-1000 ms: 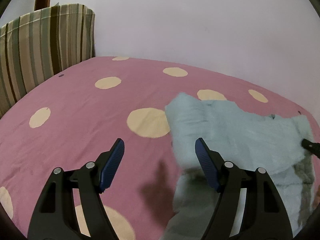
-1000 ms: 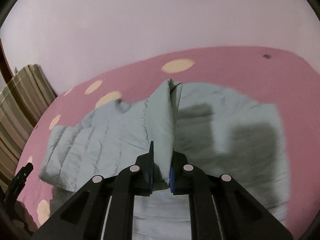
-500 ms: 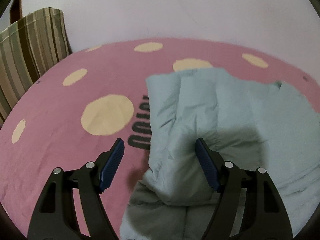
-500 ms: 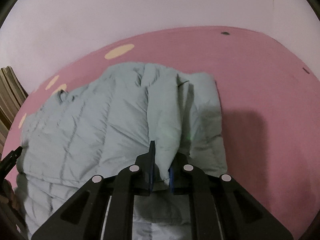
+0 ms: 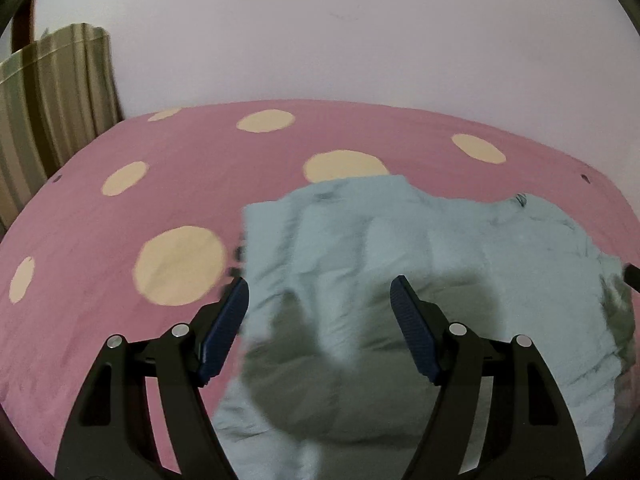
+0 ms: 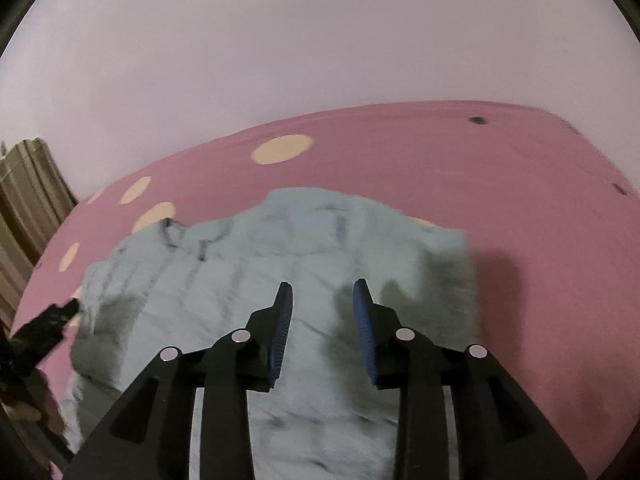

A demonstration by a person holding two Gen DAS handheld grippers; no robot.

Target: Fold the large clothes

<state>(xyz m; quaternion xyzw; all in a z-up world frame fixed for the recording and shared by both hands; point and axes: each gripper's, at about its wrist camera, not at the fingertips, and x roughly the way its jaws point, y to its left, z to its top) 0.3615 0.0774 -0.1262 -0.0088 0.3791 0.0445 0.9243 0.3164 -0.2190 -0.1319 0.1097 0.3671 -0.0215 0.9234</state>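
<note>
Your pale blue quilted jacket (image 5: 420, 264) (image 6: 256, 280) lies spread and rumpled on the pink bedsheet with cream dots (image 5: 132, 240) (image 6: 540, 208), bunched into soft folds with dark shadows from your tools across it. Around it, past the jaws, the sheet runs back to a plain pale wall (image 5: 360, 32) (image 6: 320, 40), and a striped cushion (image 5: 52, 92) (image 6: 28, 200) stands at the far left of both views; nothing sits between the jaws and the fabric. Your left gripper (image 5: 319, 312) hovers over the jacket's left edge: its left blue pad (image 5: 224, 332) is over the sheet just outside that edge, its right pad over the cloth, jaws spread wide and gripping nothing. Your right gripper (image 6: 322, 318) is above the middle of the jacket, with fabric ahead of and under both pads (image 6: 280, 332), jaws parted moderately and empty. The black tip of the left tool shows at the left edge of the right wrist view, just beside the jacket's edge.
</note>
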